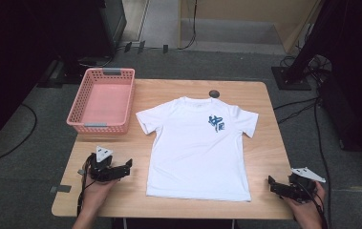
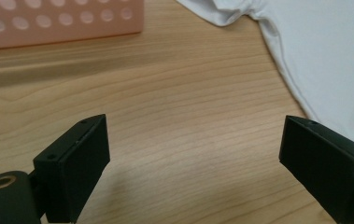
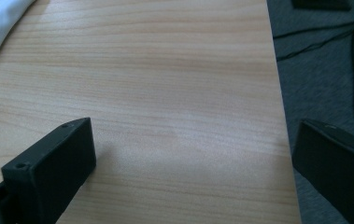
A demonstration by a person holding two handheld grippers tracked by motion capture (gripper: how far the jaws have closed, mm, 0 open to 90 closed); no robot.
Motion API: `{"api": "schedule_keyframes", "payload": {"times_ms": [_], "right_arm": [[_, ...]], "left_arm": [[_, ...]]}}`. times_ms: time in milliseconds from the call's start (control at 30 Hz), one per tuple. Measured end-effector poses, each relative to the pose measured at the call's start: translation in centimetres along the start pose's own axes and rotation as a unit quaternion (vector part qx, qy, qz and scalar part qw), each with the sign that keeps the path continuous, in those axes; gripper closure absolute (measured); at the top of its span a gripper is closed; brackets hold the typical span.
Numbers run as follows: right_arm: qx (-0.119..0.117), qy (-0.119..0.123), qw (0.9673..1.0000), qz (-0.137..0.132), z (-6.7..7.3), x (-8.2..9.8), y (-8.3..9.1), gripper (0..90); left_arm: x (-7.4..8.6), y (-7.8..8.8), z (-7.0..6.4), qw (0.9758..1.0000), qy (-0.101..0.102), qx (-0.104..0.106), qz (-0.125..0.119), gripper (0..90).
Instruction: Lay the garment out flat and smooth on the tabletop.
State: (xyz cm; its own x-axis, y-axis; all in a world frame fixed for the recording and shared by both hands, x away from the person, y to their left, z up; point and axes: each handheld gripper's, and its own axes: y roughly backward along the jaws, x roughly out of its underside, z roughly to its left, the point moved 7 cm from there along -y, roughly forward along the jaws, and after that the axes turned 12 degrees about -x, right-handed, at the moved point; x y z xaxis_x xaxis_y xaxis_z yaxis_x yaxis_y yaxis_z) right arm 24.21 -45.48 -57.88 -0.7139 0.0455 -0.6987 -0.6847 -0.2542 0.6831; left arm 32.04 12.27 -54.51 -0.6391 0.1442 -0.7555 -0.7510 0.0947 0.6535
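The small dark object (image 1: 213,93) above the shirt's collar (image 1: 193,100) is unidentifiable.

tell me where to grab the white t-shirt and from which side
The t-shirt lies flat and spread out, chest print up, collar toward the far edge of the table. A pinch at its edges looks best: the two bottom hem corners nearest the person. The left gripper could come in from the left, the right gripper from the right, both open, sliding one finger under the thin cloth.

Each black gripper, the left gripper (image 1: 121,168) and the right gripper (image 1: 275,185), has blocky screw-dotted jaws, a grey triangular plate and a trailing black cable.
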Motion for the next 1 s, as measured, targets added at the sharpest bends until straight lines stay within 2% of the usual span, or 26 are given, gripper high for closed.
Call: {"api": "schedule_keyframes", "payload": {"times_ms": [33,67,133,167,367,500,1000], "right_arm": [[-0.005,-0.011,0.9999,0.002,-0.2,0.0,0.0,0.0],[-0.001,-0.010,1.0000,0.001,-0.2,0.0,0.0,0.0],[0.014,0.021,0.9997,-0.006,0.0,0.0,0.2,0.0],[0.018,0.027,0.9994,-0.007,0.2,0.0,0.2,0.0],[0.013,0.009,0.9999,-0.005,0.0,0.0,0.1,0.0],[0.021,0.017,0.9996,-0.007,0.2,0.0,0.2,0.0],[0.027,0.021,0.9994,-0.009,0.2,0.0,0.2,0.0]], "left_arm": [[0.0,0.0,0.2,1.0000,0.001,0.000,-0.001,8.9],[0.1,0.1,0.4,1.0000,0.002,-0.003,-0.001,8.9],[0.1,0.2,0.8,1.0000,0.006,-0.005,-0.002,8.9],[0.2,0.2,1.0,0.9999,0.008,-0.006,-0.002,8.9],[1.1,0.4,2.7,0.9996,0.018,-0.019,0.008,8.9],[1.7,0.7,4.0,0.9992,0.024,-0.031,0.010,8.9],[3.6,1.8,7.8,0.9968,0.044,-0.063,0.020,8.9]]}}
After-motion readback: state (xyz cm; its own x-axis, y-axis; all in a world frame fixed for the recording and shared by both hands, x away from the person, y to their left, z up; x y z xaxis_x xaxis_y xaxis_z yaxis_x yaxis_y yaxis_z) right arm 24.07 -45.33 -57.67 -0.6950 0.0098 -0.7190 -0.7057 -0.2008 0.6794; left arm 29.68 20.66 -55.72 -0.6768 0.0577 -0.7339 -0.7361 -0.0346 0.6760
